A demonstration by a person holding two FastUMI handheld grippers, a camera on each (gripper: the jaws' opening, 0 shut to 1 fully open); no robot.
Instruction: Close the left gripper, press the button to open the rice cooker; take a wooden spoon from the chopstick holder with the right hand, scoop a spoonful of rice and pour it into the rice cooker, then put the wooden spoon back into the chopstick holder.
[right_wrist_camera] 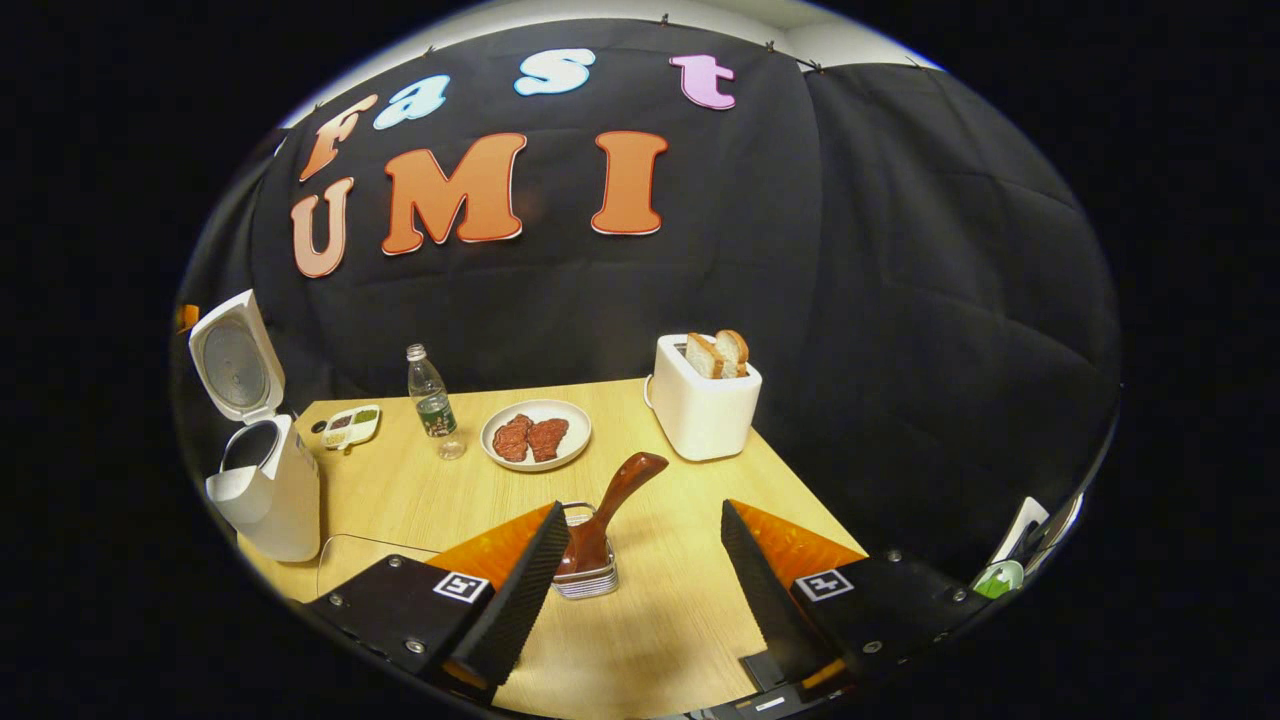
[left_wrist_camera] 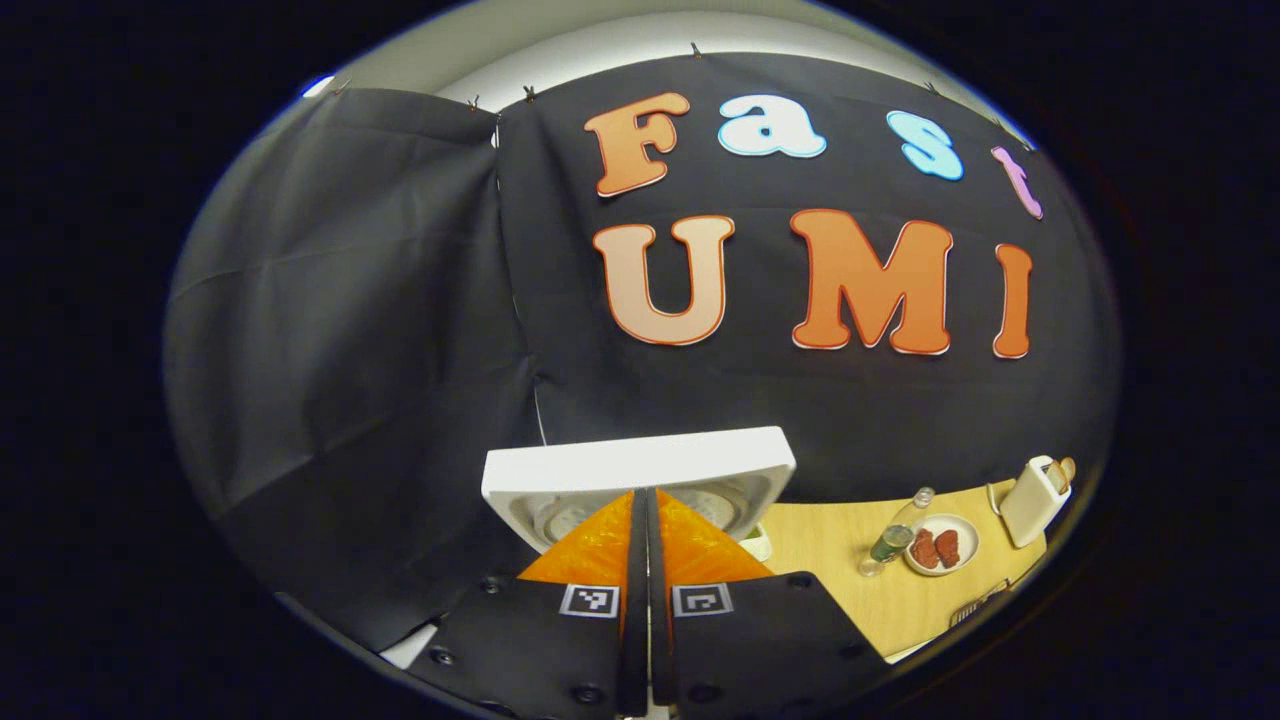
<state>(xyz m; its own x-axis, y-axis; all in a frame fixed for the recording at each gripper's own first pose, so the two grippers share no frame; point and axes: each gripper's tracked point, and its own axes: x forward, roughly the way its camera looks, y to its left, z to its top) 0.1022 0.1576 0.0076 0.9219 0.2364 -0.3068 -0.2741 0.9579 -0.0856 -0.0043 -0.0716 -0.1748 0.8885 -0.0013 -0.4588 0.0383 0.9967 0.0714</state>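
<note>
The white rice cooker (right_wrist_camera: 262, 490) stands at the table's left end with its lid (right_wrist_camera: 235, 355) swung up. In the left gripper view the raised lid (left_wrist_camera: 640, 462) is just ahead of my left gripper (left_wrist_camera: 645, 495), whose fingers are pressed together with nothing between them. A brown wooden spoon (right_wrist_camera: 612, 505) stands tilted in the chopstick holder (right_wrist_camera: 587, 578) near the table's front. My right gripper (right_wrist_camera: 642, 515) is open, its fingers on either side of the spoon and holder without touching them. The spoon is nearer the left finger.
On the wooden table (right_wrist_camera: 420, 490) are a water bottle (right_wrist_camera: 430, 400), a plate of meat (right_wrist_camera: 535, 433), a white toaster with bread (right_wrist_camera: 705, 400) and a small divided dish (right_wrist_camera: 350, 425). A clear, flat-looking outline (right_wrist_camera: 360, 555) lies by the cooker.
</note>
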